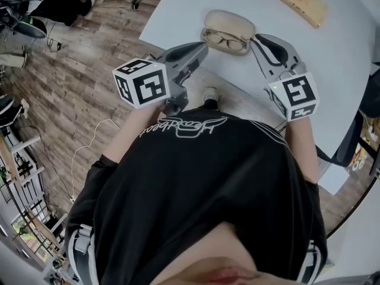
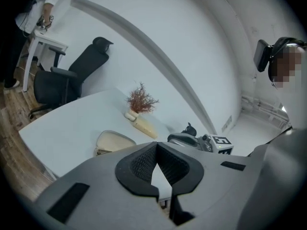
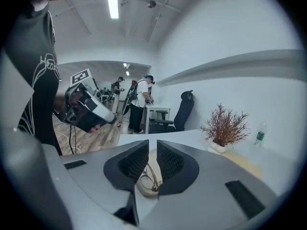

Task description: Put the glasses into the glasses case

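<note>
Left claw [image 1: 202,48] is pinched together and right claw [image 1: 257,39] a slit apart, both empty. They flank the thin-framed glasses [image 1: 225,40], already lying in the open beige oval case [image 1: 230,21] on the white surface [image 1: 332,64]. Best to fold the lid gently, keeping the temples clear.

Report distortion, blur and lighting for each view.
Head view: sharp, evenly lit, bent at the edges; glasses and glasses case crisp. Left gripper view: strong fisheye, dark round vignette, soft light. Right gripper view: same fisheye and vignette, ceiling lamp glaring.
</note>
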Demonstrator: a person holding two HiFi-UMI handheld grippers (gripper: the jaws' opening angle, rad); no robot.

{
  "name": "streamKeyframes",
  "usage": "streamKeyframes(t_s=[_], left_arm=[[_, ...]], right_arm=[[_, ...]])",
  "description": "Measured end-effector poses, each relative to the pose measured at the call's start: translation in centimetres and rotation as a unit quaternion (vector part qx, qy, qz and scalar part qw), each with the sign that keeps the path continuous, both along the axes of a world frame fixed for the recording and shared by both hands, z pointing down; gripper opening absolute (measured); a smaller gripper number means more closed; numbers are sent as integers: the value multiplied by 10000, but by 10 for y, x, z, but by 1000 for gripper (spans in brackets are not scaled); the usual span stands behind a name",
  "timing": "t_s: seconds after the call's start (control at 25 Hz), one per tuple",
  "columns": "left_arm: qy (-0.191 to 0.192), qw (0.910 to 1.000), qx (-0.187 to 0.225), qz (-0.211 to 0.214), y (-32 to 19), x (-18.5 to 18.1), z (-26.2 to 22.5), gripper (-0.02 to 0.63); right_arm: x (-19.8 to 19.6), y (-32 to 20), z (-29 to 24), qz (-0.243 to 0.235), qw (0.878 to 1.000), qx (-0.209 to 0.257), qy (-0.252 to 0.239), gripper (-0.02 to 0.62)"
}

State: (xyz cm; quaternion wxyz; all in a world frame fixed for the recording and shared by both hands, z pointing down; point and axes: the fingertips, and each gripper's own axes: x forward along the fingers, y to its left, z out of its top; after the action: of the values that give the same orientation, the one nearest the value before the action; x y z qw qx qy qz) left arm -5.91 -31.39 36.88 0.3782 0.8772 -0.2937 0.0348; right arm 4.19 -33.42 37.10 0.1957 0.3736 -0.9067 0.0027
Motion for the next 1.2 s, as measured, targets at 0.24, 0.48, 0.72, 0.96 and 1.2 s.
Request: streamKeyframes(t_s=[0.24, 0.48, 0.72, 0.96, 1.2], left_arm=[[115, 9986, 501, 136, 51, 31, -41, 6], [158, 9960, 843, 265, 123, 66, -63, 6], [203, 9935, 1076, 299, 193, 92, -72, 6], [374, 9914, 1238, 210, 255, 110, -80, 6], [373, 9891, 1391, 321, 313, 132, -83, 6]], right_arm=[[28, 63, -52, 96, 9979, 478, -420, 26], [46, 144, -79, -59, 9952, 719, -658, 9], [60, 223, -87, -265, 9923, 673, -1002, 9], [81, 289, -88, -234, 9902, 560, -1261, 9], [104, 343, -86, -98, 9839, 250, -1769, 9]])
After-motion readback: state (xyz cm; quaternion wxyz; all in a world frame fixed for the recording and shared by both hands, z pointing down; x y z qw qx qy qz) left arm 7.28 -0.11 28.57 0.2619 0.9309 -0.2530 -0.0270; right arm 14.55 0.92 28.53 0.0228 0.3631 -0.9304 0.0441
